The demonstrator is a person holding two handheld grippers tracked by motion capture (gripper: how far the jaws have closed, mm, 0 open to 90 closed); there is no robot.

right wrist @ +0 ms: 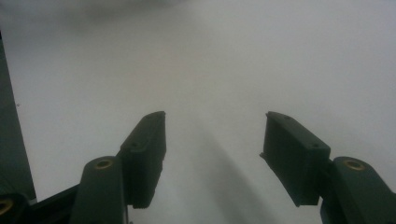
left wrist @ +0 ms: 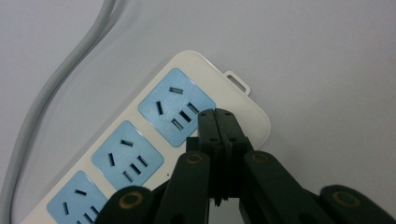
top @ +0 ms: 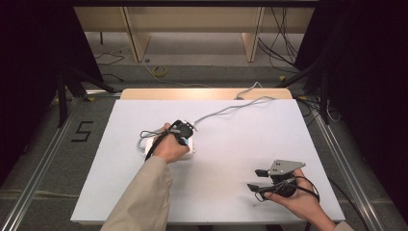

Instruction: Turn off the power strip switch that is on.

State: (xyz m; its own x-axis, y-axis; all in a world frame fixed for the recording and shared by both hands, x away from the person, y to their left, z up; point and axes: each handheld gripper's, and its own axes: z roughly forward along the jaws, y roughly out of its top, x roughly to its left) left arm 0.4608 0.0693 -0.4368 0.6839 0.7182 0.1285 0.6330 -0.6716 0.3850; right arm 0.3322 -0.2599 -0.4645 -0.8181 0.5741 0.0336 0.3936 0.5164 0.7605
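A white power strip with light-blue socket panels lies on the white table; in the high view the power strip sits mid-table, mostly under the person's left hand. Its grey cable runs off toward the table's far edge. My left gripper is shut, its two black tips pressed together with nothing between them, right over the strip's end beside the last socket. In the high view the left gripper points down at the strip. My right gripper is open and empty above bare tabletop; the right gripper rests near the front right.
The white table ends at a wooden strip at the back. A grey cable crosses the far half of the tabletop. Dark stands and loose cables stand on the floor left and right, and a floor marking lies to the left.
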